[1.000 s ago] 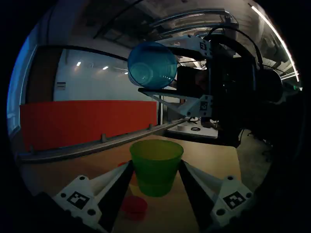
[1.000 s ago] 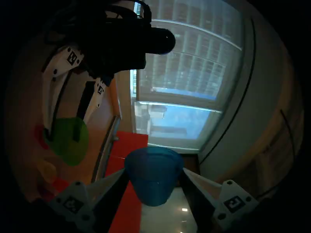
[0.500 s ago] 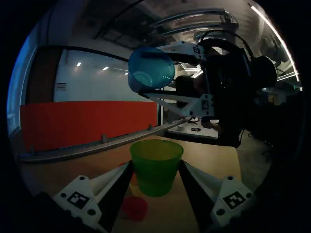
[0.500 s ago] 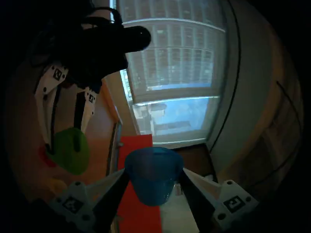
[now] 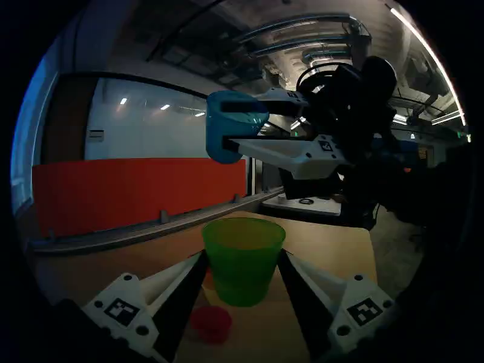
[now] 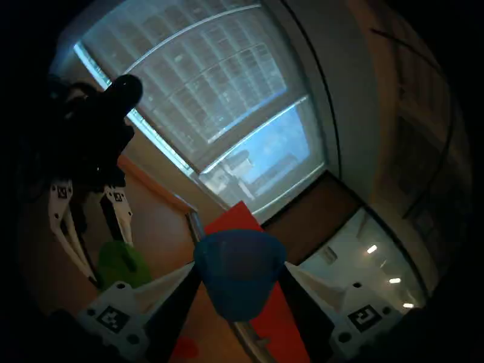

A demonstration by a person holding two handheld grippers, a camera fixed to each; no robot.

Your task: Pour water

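Observation:
A green cup [image 5: 243, 266] stands upright on the wooden table [image 5: 327, 248], and my left gripper [image 5: 243, 272] is shut on it. High above it hangs a blue cup [image 5: 233, 124], seen side on, with my right gripper [image 5: 236, 127] shut on it. In the right gripper view the blue cup [image 6: 240, 275] sits between the fingers of my right gripper [image 6: 240, 284]. Farther off and lower left, the left gripper [image 6: 103, 266] holds the green cup [image 6: 124, 265].
A small red lid or dish [image 5: 210, 319] lies on the table just in front of the green cup. An orange partition [image 5: 133, 187] with a metal rail [image 5: 163, 221] runs along the far table edge. Large windows [image 6: 199, 115] fill the wall behind.
The right gripper has rolled the blue cup from mouth-towards-me back to nearly level and lifted away slightly. The left gripper and green cup have stayed put.

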